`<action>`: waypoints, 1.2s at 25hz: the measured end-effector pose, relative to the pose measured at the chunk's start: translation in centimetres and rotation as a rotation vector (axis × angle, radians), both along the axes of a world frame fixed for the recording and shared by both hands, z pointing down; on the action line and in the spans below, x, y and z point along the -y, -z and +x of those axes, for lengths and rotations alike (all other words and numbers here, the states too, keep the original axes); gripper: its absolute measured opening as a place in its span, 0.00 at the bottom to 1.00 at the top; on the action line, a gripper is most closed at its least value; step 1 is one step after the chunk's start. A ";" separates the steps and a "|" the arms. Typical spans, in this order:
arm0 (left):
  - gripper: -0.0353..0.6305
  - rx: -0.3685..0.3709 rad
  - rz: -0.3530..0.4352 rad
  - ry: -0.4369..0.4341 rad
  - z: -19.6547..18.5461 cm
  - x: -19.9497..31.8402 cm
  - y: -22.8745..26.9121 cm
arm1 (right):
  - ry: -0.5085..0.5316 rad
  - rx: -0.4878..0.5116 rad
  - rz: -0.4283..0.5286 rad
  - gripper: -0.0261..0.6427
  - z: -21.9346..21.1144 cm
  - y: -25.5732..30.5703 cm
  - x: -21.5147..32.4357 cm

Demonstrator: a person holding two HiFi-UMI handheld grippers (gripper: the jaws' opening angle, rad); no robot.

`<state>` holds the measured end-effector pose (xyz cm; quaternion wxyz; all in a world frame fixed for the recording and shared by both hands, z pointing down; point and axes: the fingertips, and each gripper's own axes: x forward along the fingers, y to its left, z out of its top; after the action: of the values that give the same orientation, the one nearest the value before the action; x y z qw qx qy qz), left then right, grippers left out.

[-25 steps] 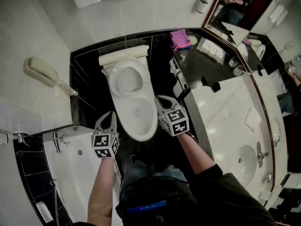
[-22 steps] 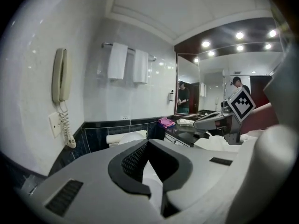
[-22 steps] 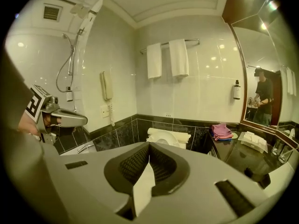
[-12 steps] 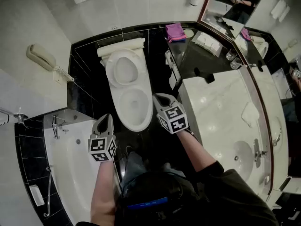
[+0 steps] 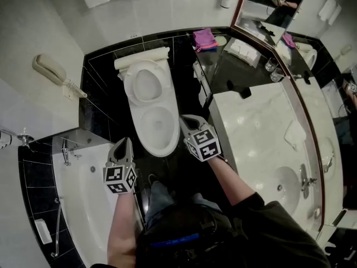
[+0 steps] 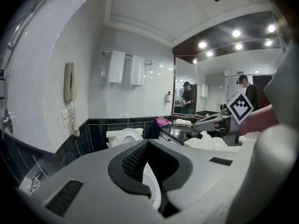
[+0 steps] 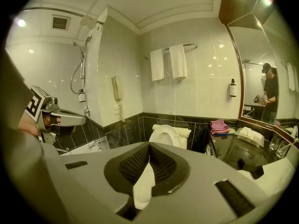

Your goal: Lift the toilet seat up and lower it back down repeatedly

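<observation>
The white toilet (image 5: 156,124) stands against the black tiled wall, its seat and lid (image 5: 145,85) raised against the tank. In the right gripper view the upright seat (image 7: 166,135) shows beyond the jaws. My left gripper (image 5: 125,142) hangs off the bowl's front left, apart from it, shut and holding nothing. My right gripper (image 5: 184,120) sits close beside the bowl's right rim, also shut and holding nothing. In the left gripper view (image 6: 147,143) part of the bowl (image 6: 152,190) shows below the closed tips, and the right gripper (image 6: 210,122) is off to the right.
A bathtub (image 5: 83,205) with a tap (image 5: 66,152) lies to the left, under a wall phone (image 5: 50,71). A marble vanity (image 5: 262,133) with a sink (image 5: 287,183) runs along the right. A pink cloth (image 5: 204,39) lies on the dark counter by the mirror (image 5: 273,10).
Both grippers have drawn back a little from the toilet bowl toward the person. The seat stays up.
</observation>
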<state>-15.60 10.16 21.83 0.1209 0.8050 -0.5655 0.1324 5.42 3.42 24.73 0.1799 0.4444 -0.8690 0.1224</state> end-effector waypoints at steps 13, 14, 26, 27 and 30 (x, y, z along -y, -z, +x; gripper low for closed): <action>0.03 0.004 -0.041 -0.045 -0.9 4.4 -2.6 | 0.051 -0.106 0.007 0.07 -3.7 -1.0 4.0; 0.03 0.003 -0.047 -0.052 -1.2 5.1 -3.0 | 0.055 -0.122 0.007 0.07 -4.3 -1.3 4.8; 0.03 -0.002 -0.100 -0.140 -6.7 15.5 -7.3 | 0.075 -0.238 0.029 0.26 -12.4 -2.6 17.3; 0.03 -0.001 -0.101 -0.146 -7.0 16.5 -7.5 | 0.077 -0.255 0.031 0.27 -12.8 -2.7 18.4; 0.03 0.004 -0.099 -0.156 -7.8 19.6 -8.2 | 0.094 -0.307 0.039 0.32 -14.0 -3.0 21.8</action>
<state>-23.38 -9.40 29.99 0.1488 0.8393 -0.4942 0.1710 -8.61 -18.36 27.74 0.3072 0.4202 -0.8534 0.0275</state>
